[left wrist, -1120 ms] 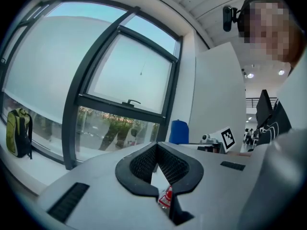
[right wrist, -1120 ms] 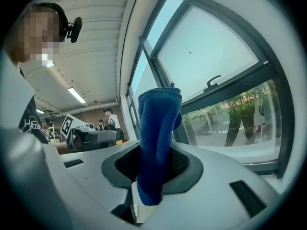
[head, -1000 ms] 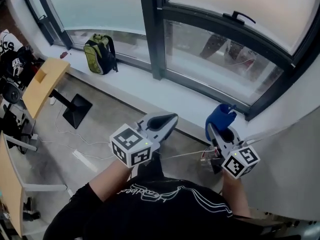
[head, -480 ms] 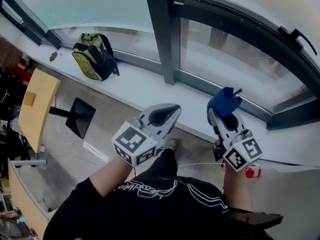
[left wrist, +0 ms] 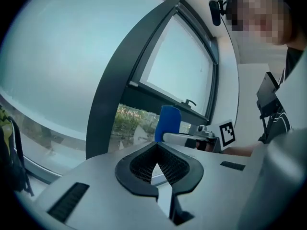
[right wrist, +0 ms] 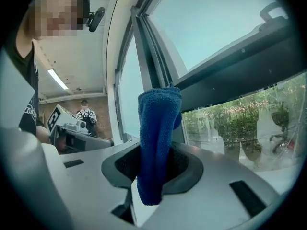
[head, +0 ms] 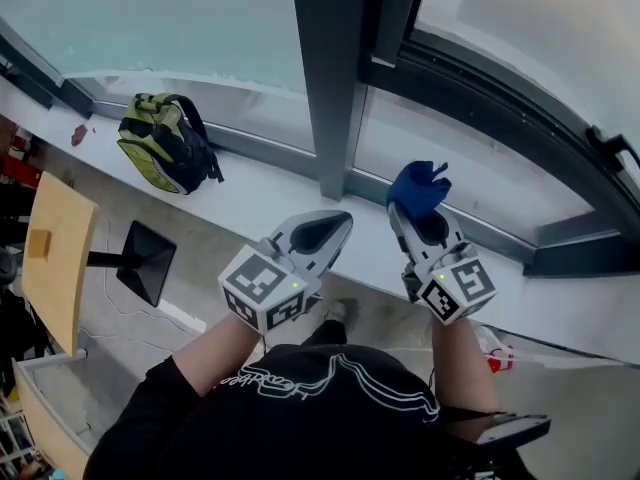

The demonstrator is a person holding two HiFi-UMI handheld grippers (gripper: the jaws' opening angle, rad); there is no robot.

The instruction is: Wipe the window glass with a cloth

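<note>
Presently the right gripper [head: 420,213] has its jaws closed on a blue terry cloth [head: 417,185]. The grip sits about mid-length, with a tuft standing above the jaws and a short tail hanging below. The cloth is near the lower window glass [head: 490,183], above the sill [head: 250,193]; no contact is visible. Judged light, soft and limp, it will likely fold under pressure. The present hold looks adequate if the tuft meets the pane flat. The left gripper [head: 335,226] has its jaws together, holding nothing.
</note>
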